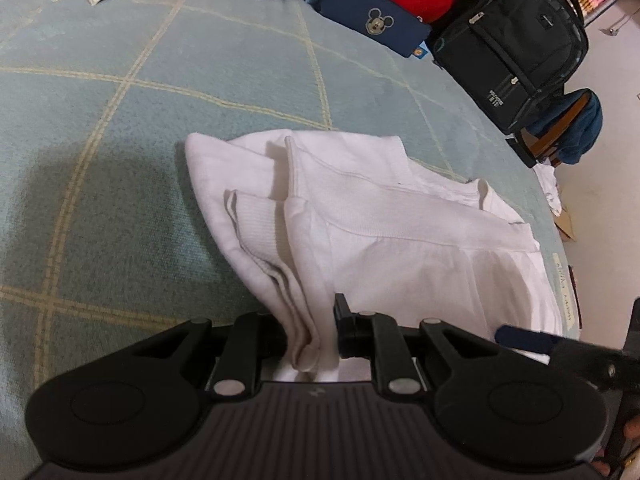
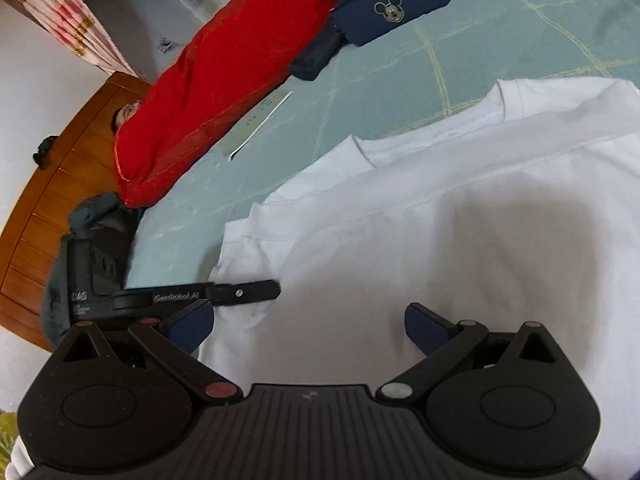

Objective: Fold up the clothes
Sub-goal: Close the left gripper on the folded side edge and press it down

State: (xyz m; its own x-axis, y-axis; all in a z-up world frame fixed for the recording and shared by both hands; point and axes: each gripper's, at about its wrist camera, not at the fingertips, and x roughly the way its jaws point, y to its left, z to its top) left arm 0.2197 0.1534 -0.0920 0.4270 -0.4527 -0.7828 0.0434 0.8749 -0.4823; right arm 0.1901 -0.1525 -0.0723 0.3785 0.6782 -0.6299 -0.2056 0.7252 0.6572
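**Carrying the pinched edge over without dragging the stack**

We have the white knit cotton garment lying part-folded on the pale blue checked bed cover, on the near side of the navy pouch with the cartoon mouse badge. Our left tool is clamped narrow on a bunched, ribbed edge of that garment, the cloth rising between its jaws. Our right tool stands wide with nothing between its blue pads; it hovers over the broad flat panel of the garment, on the side away from the pouch.

To do this fold well, we judge that the left grip should lift only enough to clear the layers beneath, then travel straight across so the crease forms along one line. The right tool could press or pinch the opposite edge to anchor it. The risk is the lower layers sliding.
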